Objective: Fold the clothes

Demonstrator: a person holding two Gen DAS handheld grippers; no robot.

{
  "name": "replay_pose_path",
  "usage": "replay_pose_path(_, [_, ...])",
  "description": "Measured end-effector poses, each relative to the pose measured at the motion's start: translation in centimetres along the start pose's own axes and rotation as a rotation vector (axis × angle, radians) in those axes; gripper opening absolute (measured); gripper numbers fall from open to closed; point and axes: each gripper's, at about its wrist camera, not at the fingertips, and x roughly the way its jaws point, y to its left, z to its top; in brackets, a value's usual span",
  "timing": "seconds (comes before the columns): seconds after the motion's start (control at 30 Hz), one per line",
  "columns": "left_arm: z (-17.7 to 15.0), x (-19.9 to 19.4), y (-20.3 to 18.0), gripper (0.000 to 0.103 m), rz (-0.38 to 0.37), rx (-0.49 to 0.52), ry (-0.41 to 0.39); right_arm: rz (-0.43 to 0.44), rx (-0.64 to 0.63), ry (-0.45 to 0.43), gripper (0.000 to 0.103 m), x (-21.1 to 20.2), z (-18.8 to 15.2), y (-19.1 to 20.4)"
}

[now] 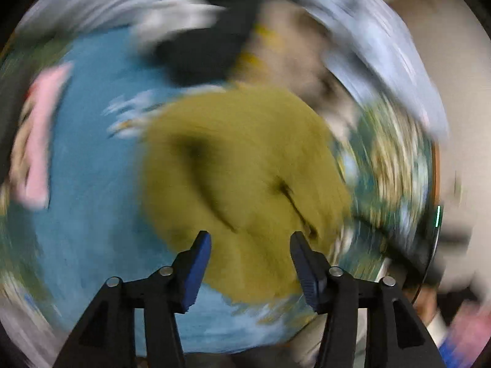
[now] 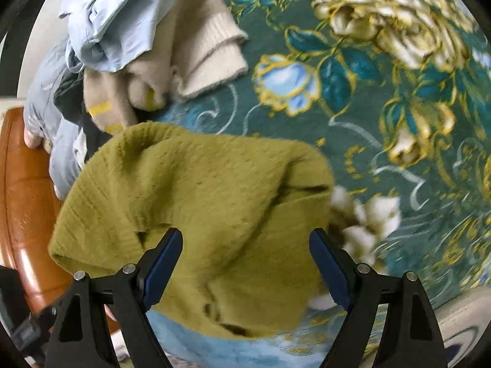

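An olive-green knitted sweater (image 2: 196, 202) lies bunched on the floral blanket (image 2: 383, 98). My right gripper (image 2: 245, 239) hovers open just above its near part, blue pads wide apart, nothing between them. In the left wrist view, heavily blurred by motion, the same olive sweater (image 1: 242, 190) fills the centre. My left gripper (image 1: 250, 239) is open over its near edge, holding nothing.
A heap of clothes sits at the back left: a beige knit (image 2: 196, 46), a pale blue shirt (image 2: 113, 27) and a dark garment (image 2: 70, 95). A brown wooden edge (image 2: 21, 184) runs along the left. A light blue patch of blanket (image 1: 92, 168) lies left of the sweater.
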Motion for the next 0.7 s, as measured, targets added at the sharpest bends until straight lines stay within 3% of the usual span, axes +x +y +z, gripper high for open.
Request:
replay_pose_path(0.1, [0.2,3.4,-4.5,0.064,-0.003,0.177,0.071,-0.028,-0.105,0.020,0.085,-0.6,-1.3,-0.4])
replay_pose_path(0.17, [0.8,6.3,-6.3,0.064,-0.027,0.208,0.132,-0.030,-0.177,0.053,0.085,-0.6,-3.1,-0.6])
replay_pose_path(0.33, [2.7,12.2,-7.7,0.064,-0.127,0.105,0.262,-0.057,-0.319,0.121,0.085,1.3,-7.9,-0.2])
replay_pose_path(0.53, [3.4,14.9,-6.9,0.061,-0.197,-0.058,0.284,-0.155,-0.332,0.070,0.085,4.7,-10.2,0.5])
replay_pose_path(0.57, [3.5,15.1,-6.9,0.059,-0.200,-0.075,0.279,-0.168,-0.324,0.055,0.085,5.0,-10.1,0.6])
replay_pose_path(0.63, [3.8,15.4,-6.9,0.040,-0.202,-0.095,0.266,-0.189,-0.299,0.002,0.085,5.1,-9.4,0.7])
replay_pose_path(0.7, [4.1,15.6,-7.0,0.029,-0.199,-0.108,0.251,-0.202,-0.276,-0.064,0.085,4.8,-8.6,0.8])
